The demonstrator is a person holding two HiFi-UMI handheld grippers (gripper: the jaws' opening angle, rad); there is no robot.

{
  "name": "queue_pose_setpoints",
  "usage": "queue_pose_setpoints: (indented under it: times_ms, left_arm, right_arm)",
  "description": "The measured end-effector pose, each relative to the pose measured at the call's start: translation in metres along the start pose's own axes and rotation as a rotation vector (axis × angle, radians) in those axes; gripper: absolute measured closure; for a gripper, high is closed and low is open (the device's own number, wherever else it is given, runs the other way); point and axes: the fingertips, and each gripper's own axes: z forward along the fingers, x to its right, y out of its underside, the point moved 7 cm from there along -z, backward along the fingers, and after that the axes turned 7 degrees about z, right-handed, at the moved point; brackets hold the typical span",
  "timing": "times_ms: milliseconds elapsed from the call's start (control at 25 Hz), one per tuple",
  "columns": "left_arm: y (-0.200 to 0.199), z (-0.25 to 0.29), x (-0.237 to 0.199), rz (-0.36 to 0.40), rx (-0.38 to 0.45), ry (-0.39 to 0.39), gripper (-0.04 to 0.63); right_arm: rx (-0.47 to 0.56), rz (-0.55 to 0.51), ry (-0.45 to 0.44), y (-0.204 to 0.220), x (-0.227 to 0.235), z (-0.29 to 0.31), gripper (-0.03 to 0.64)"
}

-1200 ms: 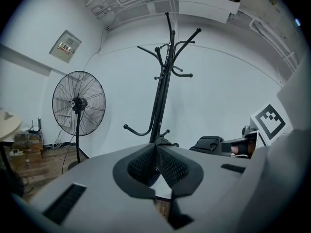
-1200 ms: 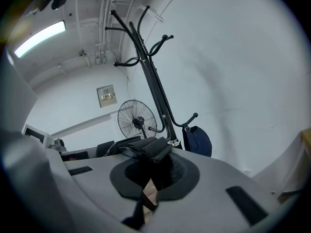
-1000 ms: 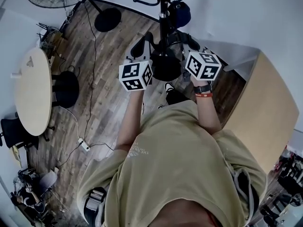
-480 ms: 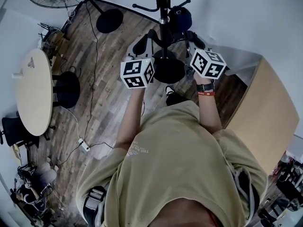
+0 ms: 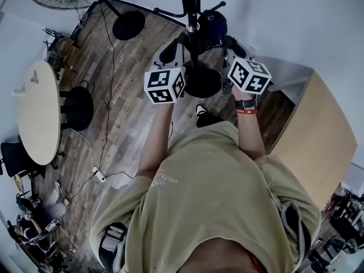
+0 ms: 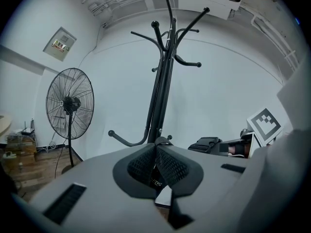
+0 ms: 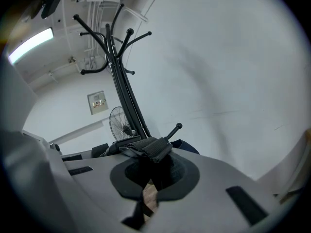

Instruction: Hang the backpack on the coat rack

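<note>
Head view is taken from above: the backpack [image 5: 215,20] is seen as a dark blue bulk just right of the pole of the coat rack [image 5: 191,4], raised clear of the floor [image 5: 125,95] and carried between both grippers by its straps. Whether any part of it is already resting on a hook cannot be told.

In the left gripper view the left gripper [image 6: 156,154] is pressed together on a thin black strap [image 6: 163,141], with the rack upright close beyond it. In the right gripper view the right gripper [image 7: 151,161] is clamped on a wider band of ribbed webbing [image 7: 148,151], and a low knobbed hook [image 7: 174,130] is seen just beyond that webbing.

Several failures are to be feared from here. The thin strap could be pulled out of the left pinch by the weight of the bag, since so little of it is held. The webbing could be laid only on the hook's knob and slide off once released. The rack, loaded on one side, could be rocked on its base if the bag is let go abruptly or pushed against the pole
</note>
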Motion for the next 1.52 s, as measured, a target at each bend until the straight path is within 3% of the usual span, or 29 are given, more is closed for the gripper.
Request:
queue_pose_setpoints:
  times_ms: [440, 800, 1080, 1520]
  left_arm:
    - [0.003, 0.031, 0.003, -0.009, -0.010, 0.004, 0.569]
    - [0.033, 0.039, 0.003, -0.003, -0.084, -0.001, 0.569]
    - [0.057, 0.036, -0.004, -0.048, -0.137, -0.015, 0.569]
    - [0.086, 0.037, 0.003, -0.017, -0.200, 0.023, 0.569]
  right_arm:
    - [-0.010, 0.013, 0.024, -0.007, 0.029, 0.016, 0.601]
    - [-0.077, 0.047, 0.085, 0.023, 0.054, 0.025, 0.601]
    - [-0.142, 0.062, 0.099, 0.050, 0.065, 0.032, 0.601]
    - [-0.223, -0.025, 0.095, 0.082, 0.067, 0.038, 0.600]
